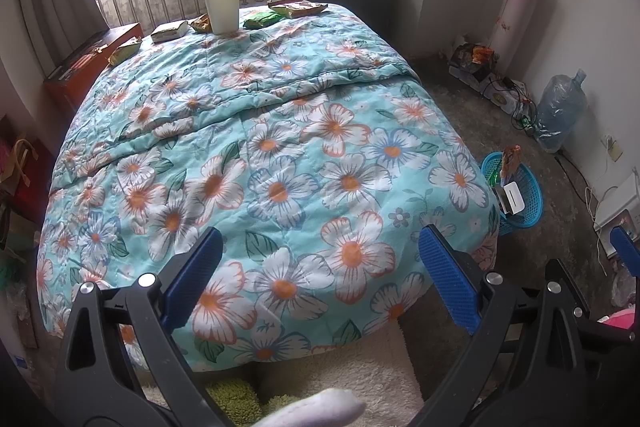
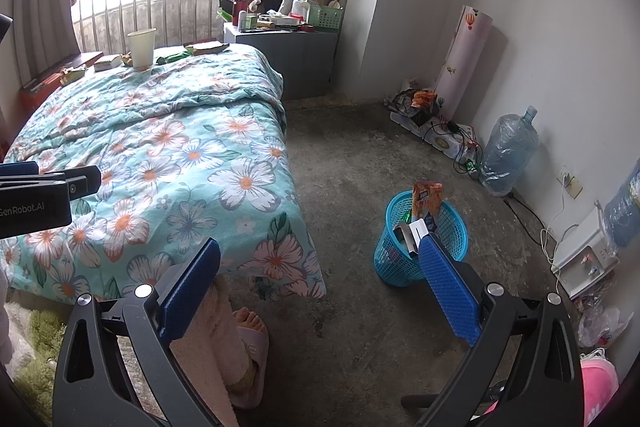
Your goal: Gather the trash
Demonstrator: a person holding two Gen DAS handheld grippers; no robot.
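Trash lies at the far end of the floral bed (image 1: 280, 147): a white paper cup (image 1: 222, 10), a green wrapper (image 1: 262, 19), a brown flat packet (image 1: 298, 7), a small box (image 1: 170, 31) and a yellow-green wrapper (image 1: 124, 51). The cup (image 2: 141, 47) also shows in the right wrist view. A blue mesh bin (image 2: 420, 243) on the floor right of the bed holds an orange packet (image 2: 427, 199) and a white box. My left gripper (image 1: 320, 279) is open above the bed's near end, holding nothing. My right gripper (image 2: 320, 291) is open over the floor, its right finger just in front of the bin.
A grey bedside cabinet (image 2: 296, 63) with clutter stands at the far right of the bed. A water jug (image 2: 508, 155), cables and a snack bag (image 2: 416, 103) line the right wall. A person's foot in a slipper (image 2: 248, 339) stands at the bed's near corner. A red box (image 1: 80, 67) lies left.
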